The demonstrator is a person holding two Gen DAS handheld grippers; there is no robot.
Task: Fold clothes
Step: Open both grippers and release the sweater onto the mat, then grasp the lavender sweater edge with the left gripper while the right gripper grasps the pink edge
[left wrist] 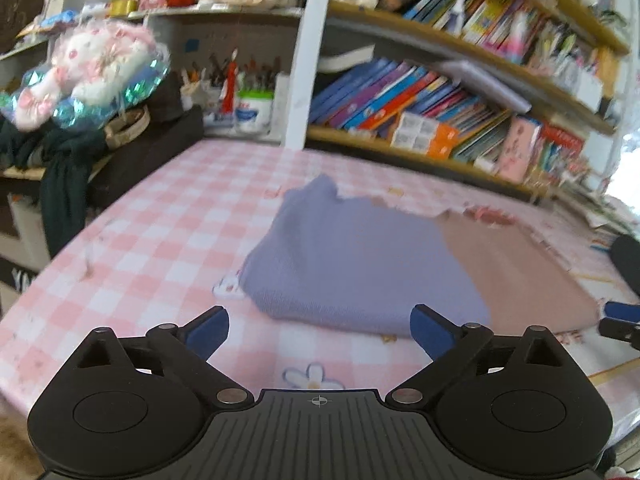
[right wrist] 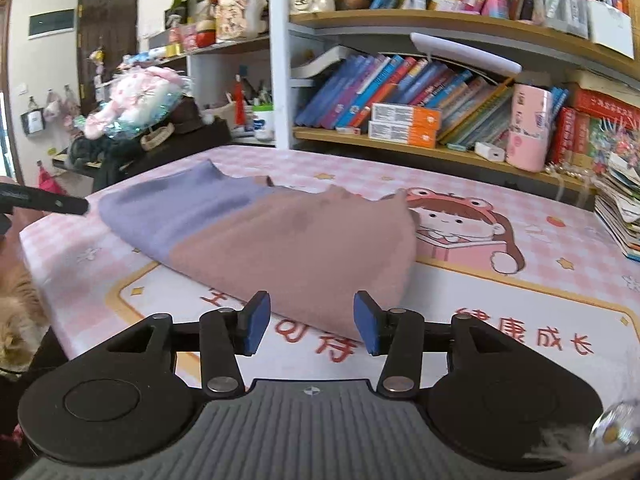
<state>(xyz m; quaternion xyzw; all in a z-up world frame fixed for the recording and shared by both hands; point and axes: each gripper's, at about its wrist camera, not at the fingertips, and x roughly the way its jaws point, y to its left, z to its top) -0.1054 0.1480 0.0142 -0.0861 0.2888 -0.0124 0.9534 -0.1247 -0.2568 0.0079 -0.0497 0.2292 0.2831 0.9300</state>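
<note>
the sweater [left wrist: 352, 264], lilac on one half and dusty pink on the other, lies in a folded heap on the worktop [left wrist: 152, 248], which is covered by a pink checked mat. in the right wrist view the sweater [right wrist: 256, 236] sits across the middle of the mat, its near folded edge close in front of the camera and its far edge bumpy and uneven.

the left claw [left wrist: 320, 332] stands wide, with nothing between its blue pads; the lilac edge of the sweater is just beyond them and untouched. the right claw [right wrist: 306, 324] is parted about halfway, also empty, with the pink edge showing in the gap just past its pads but not pinched. the tip of the left claw [right wrist: 60, 202] shows at the left edge of the right wrist view, beside the lilac end.

judging by this, one fold looks laid down and both claws are clear of the cloth, so the step in hand is the pause between folds. the next move probably calls for picking fresh grip points: each claw needs to come down low onto an edge or corner, close on all the layers together, and carry them across evenly so the pile ends up narrower. the rumpled far edge may want smoothing first.

a furry animal [right wrist: 18, 320] sits at the worktop's left edge and could get in the way.
</note>
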